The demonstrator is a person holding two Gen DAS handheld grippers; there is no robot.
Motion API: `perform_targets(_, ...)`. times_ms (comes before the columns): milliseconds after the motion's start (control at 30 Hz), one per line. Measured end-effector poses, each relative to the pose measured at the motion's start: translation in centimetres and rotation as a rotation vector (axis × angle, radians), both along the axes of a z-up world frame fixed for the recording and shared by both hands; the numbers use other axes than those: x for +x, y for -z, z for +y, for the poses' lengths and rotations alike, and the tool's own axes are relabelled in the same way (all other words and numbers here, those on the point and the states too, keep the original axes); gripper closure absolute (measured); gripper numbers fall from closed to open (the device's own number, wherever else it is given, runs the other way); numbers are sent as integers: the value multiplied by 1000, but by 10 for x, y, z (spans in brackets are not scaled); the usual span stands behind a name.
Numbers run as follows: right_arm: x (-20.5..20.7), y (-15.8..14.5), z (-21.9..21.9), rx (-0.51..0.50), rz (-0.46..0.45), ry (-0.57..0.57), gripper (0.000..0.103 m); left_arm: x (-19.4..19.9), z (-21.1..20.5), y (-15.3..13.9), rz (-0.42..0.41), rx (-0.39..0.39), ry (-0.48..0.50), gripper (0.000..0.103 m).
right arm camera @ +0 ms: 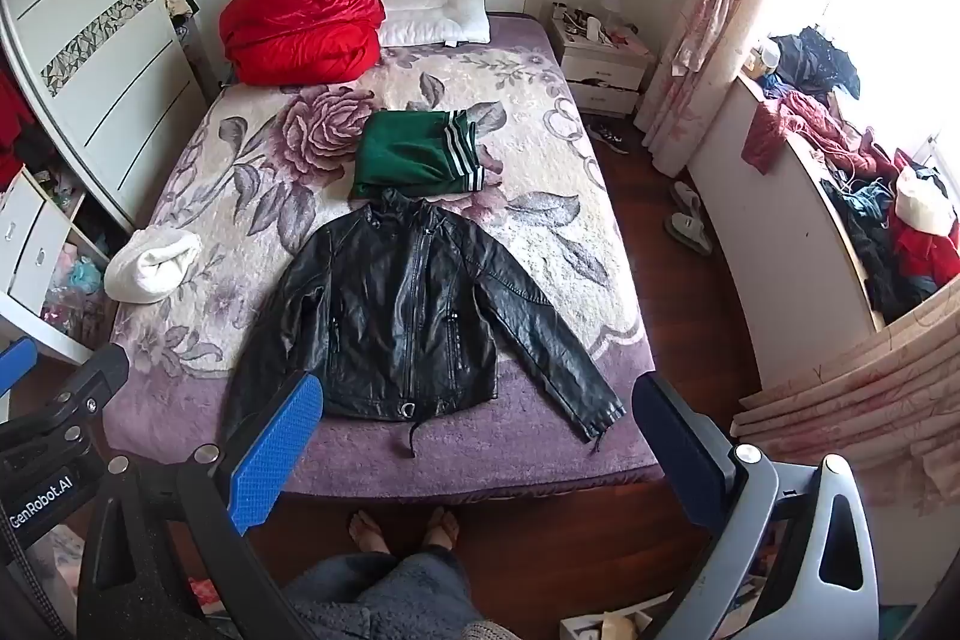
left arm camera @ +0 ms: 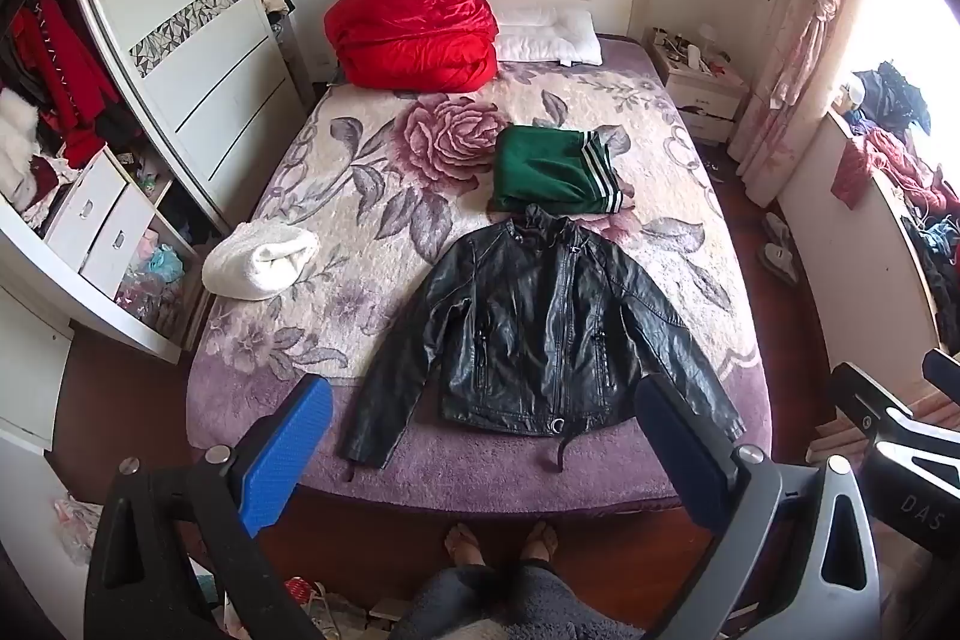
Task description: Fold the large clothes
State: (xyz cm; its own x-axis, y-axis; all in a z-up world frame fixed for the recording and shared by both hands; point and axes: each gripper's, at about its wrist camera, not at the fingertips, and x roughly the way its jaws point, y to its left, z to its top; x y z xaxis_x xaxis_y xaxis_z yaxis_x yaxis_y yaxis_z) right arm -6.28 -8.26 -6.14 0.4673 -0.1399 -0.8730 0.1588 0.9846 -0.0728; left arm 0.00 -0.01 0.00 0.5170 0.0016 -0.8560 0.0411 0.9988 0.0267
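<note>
A black leather jacket (left arm camera: 534,328) (right arm camera: 408,316) lies flat and zipped on the bed, collar toward the headboard, both sleeves spread out toward the foot. Just behind its collar sits a folded green garment with white stripes (left arm camera: 555,169) (right arm camera: 417,154). My left gripper (left arm camera: 486,451) hovers above the foot of the bed, open wide, nothing between its blue pads. My right gripper (right arm camera: 477,445) hangs beside it at the same height, also open and empty. Neither touches the jacket.
The bed (left arm camera: 336,196) has a floral blanket. A rolled white towel (left arm camera: 261,259) lies at its left edge, a red quilt (left arm camera: 414,28) and white pillow (left arm camera: 549,37) by the headboard. A wardrobe stands left; a cluttered sill (right arm camera: 870,196) runs right. A person's bare feet (right arm camera: 405,529) stand at the bed's foot.
</note>
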Motion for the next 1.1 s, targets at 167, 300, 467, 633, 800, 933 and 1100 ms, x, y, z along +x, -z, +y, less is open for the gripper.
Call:
perform_targets(167, 2, 0, -2, 2, 4, 0, 0, -1, 1, 0, 0, -7, -1, 0)
perform_targets(300, 4, 1, -3, 5, 5, -1, 0, 0, 0, 0, 3, 2, -1, 0)
perform_targets(467, 6, 1, -3, 5, 6, -1, 0, 0, 0, 0, 3, 1, 1, 0)
perform_targets(633, 7, 1, -3, 7, 6, -1, 0, 0, 0, 0, 6, 0, 1, 0)
perform_targets(800, 9, 1, -1, 8, 6, -3, 0, -1, 0, 0, 5, 1, 1, 0)
perform_targets(933, 10, 1, 0, 9, 7, -4, 0, 0, 0, 0, 7, 1, -1, 0)
perform_targets(1100, 12, 1, 1, 8, 6, -5, 0, 0, 1, 0, 8, -1, -5, 0)
